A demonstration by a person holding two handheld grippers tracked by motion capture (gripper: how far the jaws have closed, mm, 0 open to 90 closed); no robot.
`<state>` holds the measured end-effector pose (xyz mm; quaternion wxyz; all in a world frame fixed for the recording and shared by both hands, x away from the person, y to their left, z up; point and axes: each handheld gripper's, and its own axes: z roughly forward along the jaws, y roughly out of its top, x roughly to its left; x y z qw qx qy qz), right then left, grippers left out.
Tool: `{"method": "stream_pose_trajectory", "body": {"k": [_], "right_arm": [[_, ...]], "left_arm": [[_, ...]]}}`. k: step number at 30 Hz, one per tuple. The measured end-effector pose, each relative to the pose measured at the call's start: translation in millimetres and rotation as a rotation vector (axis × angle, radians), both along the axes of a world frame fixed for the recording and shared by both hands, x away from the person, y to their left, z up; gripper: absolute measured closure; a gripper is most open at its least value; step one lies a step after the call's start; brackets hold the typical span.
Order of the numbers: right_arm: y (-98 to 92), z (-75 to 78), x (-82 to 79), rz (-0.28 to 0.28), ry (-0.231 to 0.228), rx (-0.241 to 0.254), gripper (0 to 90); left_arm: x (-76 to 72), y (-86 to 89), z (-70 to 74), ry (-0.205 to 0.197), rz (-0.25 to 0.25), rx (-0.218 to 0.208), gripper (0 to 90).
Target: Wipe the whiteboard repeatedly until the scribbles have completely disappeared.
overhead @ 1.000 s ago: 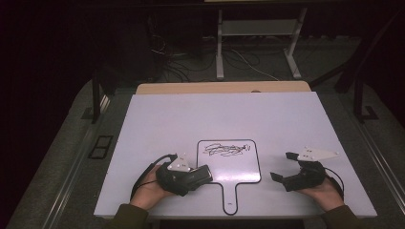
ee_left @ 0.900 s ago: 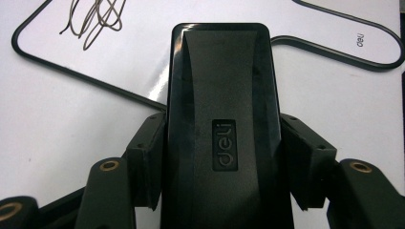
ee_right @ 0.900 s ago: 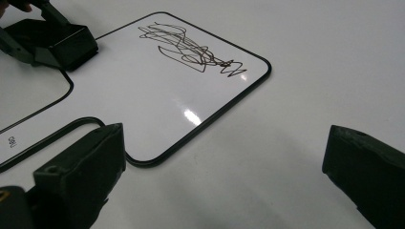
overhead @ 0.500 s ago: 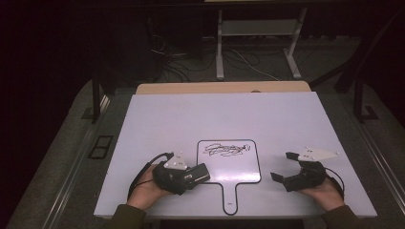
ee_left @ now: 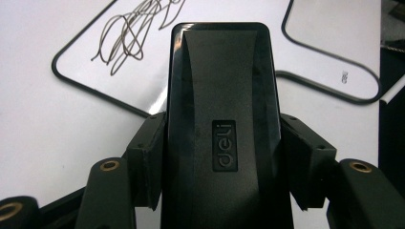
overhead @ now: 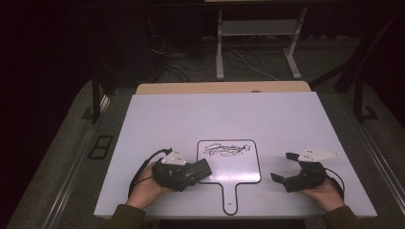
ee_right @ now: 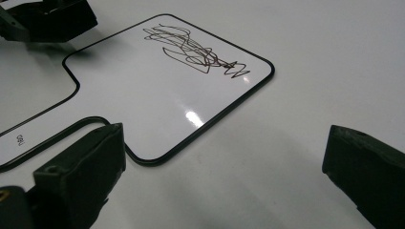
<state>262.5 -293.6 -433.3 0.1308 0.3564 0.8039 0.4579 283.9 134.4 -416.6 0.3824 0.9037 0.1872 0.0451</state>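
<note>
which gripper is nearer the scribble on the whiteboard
Left. The left gripper, holding a black eraser, reaches the whiteboard's left edge just below the scribble. The right gripper sits open, off the board's right side.

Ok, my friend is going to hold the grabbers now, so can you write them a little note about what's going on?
Left gripper: shut on the black eraser, marked "deli", at the left edge of the whiteboard.
Right gripper: open, holding nothing, resting on the table to the right of the board.
The whiteboard, paddle-shaped with a black rim, lies flat on the table with its handle toward the person.
A black scribble sits on the far part of the board, not wiped at all.
Done: eraser picked up.
Probably left: wipe away the scribble, maybe with the right gripper steadying the board.
</note>
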Motion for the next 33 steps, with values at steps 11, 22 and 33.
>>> {"method": "stream_pose_trajectory", "body": {"k": [11,22,33], "right_arm": [[0.2,0.0,0.0,-0.001,0.000,0.004,0.0],[-0.1,-0.2,0.2,-0.005,0.003,0.006,0.0],[-0.3,-0.3,0.6,-0.006,0.003,0.006,0.0]], "left_arm": [[10.8,-4.6,12.2,-0.005,0.040,-0.030,39.3],[25.8,-17.1,20.6,0.000,0.070,-0.018,39.5],[49.2,-33.0,23.4,0.003,0.087,-0.005,39.7]]}}
